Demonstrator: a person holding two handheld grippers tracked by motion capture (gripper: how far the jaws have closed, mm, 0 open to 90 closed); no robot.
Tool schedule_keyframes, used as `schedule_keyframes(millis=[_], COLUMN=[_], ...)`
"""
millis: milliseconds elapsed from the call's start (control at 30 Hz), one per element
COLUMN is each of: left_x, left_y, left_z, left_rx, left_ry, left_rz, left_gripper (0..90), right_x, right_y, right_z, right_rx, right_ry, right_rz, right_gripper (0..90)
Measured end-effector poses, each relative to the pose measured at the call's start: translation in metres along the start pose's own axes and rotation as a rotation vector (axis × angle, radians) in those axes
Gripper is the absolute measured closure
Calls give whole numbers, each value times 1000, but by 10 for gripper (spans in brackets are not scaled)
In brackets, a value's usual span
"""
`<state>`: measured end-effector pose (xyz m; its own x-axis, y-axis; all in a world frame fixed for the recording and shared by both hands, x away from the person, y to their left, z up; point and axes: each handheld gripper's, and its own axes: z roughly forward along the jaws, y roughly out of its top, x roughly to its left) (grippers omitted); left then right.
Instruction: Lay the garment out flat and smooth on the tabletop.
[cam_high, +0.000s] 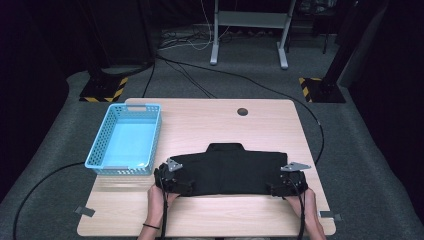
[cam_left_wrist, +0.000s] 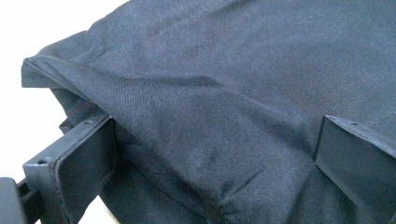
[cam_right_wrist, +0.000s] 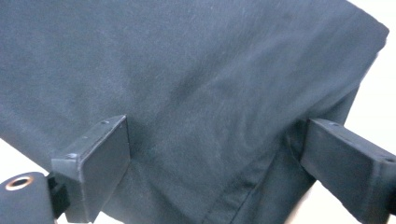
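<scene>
A black folded garment (cam_high: 230, 167) lies flat on the near half of the wooden table (cam_high: 260, 120), a collar-like tab at its far edge. My left gripper (cam_high: 175, 182) is at its near left corner and my right gripper (cam_high: 286, 186) at its near right corner. In the left gripper view the jaws stand wide apart and the left gripper (cam_left_wrist: 212, 158) straddles a raised fold of the dark cloth (cam_left_wrist: 233, 84). The right gripper (cam_right_wrist: 219, 158) is likewise open, with the cloth's hemmed corner (cam_right_wrist: 261, 93) lying between its jaws. Neither pinches the fabric.
A light blue perforated basket (cam_high: 102, 137) stands empty at the table's left side, just beyond my left gripper. A small round hole (cam_high: 242, 111) is in the tabletop near the far edge. Cables trail from both grippers over the near edge.
</scene>
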<state>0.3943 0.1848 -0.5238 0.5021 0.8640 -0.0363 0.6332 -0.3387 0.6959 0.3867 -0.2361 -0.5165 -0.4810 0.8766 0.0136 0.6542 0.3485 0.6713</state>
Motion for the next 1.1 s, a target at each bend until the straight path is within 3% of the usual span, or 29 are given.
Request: schedule_keyframes(millis=[67, 200, 300, 400, 567, 600, 667, 733, 800, 833, 867, 1000, 1100], left_x=[0, 6, 15, 22, 29, 30, 28, 27, 26, 26, 26, 23, 24], left_y=[1, 4, 14, 24, 35, 38, 39, 40, 40, 40, 40, 41, 41], left_z=[0, -3, -7, -5, 7, 11, 13, 14, 13, 13, 12, 14, 12], left_rx=[2, -16, -37, -28, 6, 10, 12, 21, 17, 17, 8, 18, 7], left_ry=[-19, -38, -18, -22, -5, 14, 40, 56, 81, 81, 84, 74, 79], left_rz=[9, -16, -39, -54, -98, -116, -106, -94, -87, -87, -80, -58, -53], left_gripper=[0, 11, 18, 54, 178, 217, 255, 297, 405, 482, 482, 784, 860], right_x=[-2, -4, -11, -19, -32, -38, -41, -46, -48, -48, -48, -42, -39], right_y=[-5, -5, 6, 22, 36, 40, 40, 38, 35, 35, 35, 34, 35], right_z=[-3, -10, -21, -25, -12, -2, 5, 12, 16, 16, 16, 10, 6], right_rx=[-5, -9, -49, -70, -62, -46, -24, -8, -1, -1, -8, -54, -76], right_ry=[14, 20, 13, -11, -9, -16, -47, -40, -43, -43, -46, -84, -95], right_rz=[17, 18, 32, 40, 80, 99, 117, 151, 173, 173, 174, 150, 133], right_gripper=[74, 104, 112, 130, 156, 179, 186, 208, 307, 307, 375, 634, 766])
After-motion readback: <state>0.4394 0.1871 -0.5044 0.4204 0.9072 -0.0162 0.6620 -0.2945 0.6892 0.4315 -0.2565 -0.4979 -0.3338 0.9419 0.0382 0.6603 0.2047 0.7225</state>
